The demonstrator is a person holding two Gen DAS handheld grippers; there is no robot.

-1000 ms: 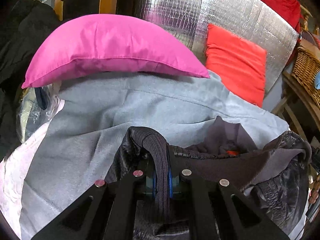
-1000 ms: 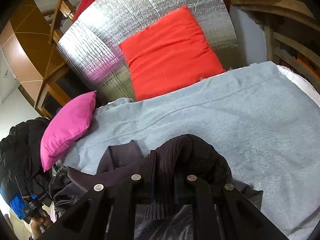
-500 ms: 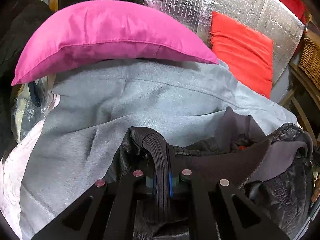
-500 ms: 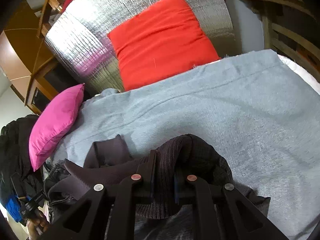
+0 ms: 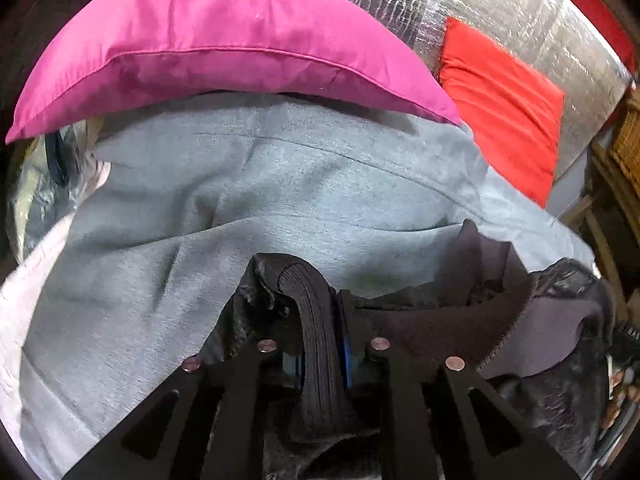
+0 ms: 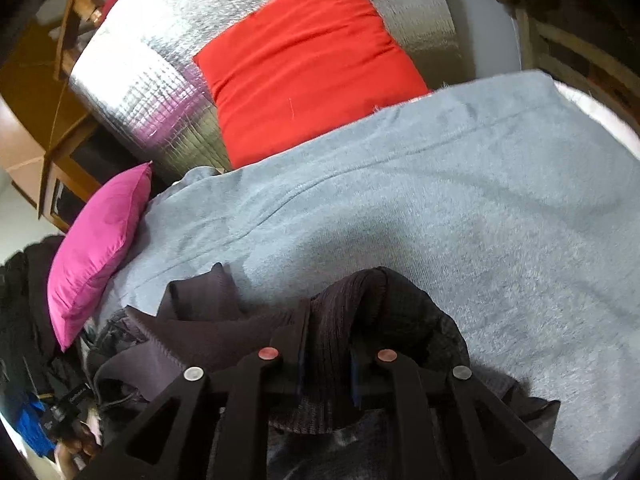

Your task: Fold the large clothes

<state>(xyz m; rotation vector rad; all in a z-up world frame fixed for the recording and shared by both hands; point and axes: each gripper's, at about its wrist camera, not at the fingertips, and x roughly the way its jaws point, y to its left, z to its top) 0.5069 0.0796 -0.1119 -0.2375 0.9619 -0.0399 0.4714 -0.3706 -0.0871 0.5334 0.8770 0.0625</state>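
A dark jacket with a ribbed knit band hangs between my two grippers, low over a grey blanket. My left gripper has a fold of the ribbed band between its blue pads. Its jaws are opening, and the pads still touch the fabric. In the right wrist view my right gripper has another bunch of the same jacket between its jaws. These jaws are opening too, and the knit fills the gap. The rest of the jacket sags toward the blanket.
A pink pillow lies at the blanket's far left end. A red cushion leans on a silver foil mat behind. A wicker basket and wooden furniture flank the bed. A plastic bag sits at the left.
Both grippers have sunk toward the blanket with the jacket, and the pillows loom larger. The gaps between both pairs of jaws have widened slightly around the ribbed band.
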